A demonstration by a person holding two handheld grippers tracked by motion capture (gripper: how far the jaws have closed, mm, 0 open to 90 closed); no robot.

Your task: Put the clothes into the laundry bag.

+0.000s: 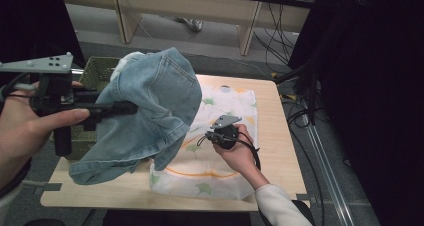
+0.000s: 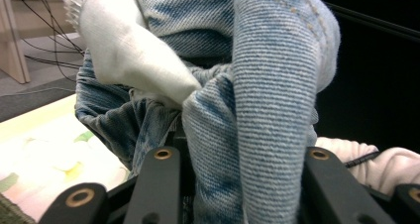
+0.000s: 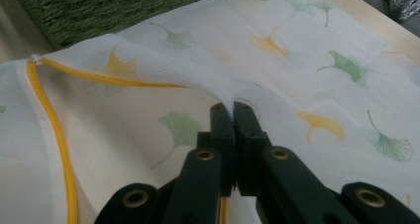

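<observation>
A light blue denim garment hangs in the air over the left half of the table, and my left gripper is shut on it. In the left gripper view a thick fold of the denim sits between the jaws of my left gripper, with white pocket lining above it. A white mesh bag printed with green and yellow leaves lies flat on the table. My right gripper is shut on a pinched fold of the bag, close to its yellow trim.
A green woven basket stands at the table's far left, partly behind the denim. The wooden table shows bare along its right and front edges. Cables and black drapes lie off to the right; wooden furniture legs stand beyond.
</observation>
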